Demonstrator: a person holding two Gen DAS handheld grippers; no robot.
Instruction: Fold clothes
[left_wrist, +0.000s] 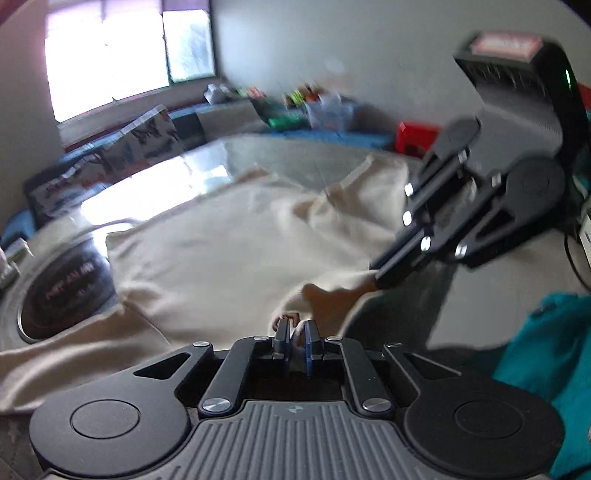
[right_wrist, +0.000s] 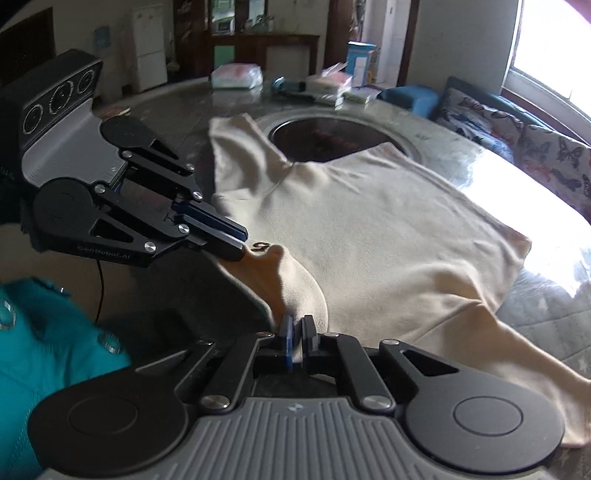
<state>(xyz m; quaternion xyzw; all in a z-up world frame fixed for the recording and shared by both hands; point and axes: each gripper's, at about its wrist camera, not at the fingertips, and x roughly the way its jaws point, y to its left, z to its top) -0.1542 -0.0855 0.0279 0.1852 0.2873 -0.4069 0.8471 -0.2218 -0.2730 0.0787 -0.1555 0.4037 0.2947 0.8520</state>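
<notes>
A cream T-shirt (left_wrist: 229, 243) lies spread over a round grey table (left_wrist: 288, 158); it also shows in the right wrist view (right_wrist: 388, 236). My left gripper (left_wrist: 297, 332) is shut on the shirt's near edge, by the neckline, and it shows in the right wrist view (right_wrist: 236, 245) at the left, pinching the same edge. My right gripper (right_wrist: 297, 326) is shut on the shirt's edge a little further along, and it appears in the left wrist view (left_wrist: 384, 273) at the right. The held edge is lifted off the table between the two grippers.
A dark round recess (right_wrist: 332, 140) sits in the table's middle, partly under the shirt. A teal garment (left_wrist: 546, 369) lies near me. Boxes and packets (right_wrist: 321, 86) stand on the table's far side. A butterfly-print sofa (right_wrist: 517, 136) lines the window wall.
</notes>
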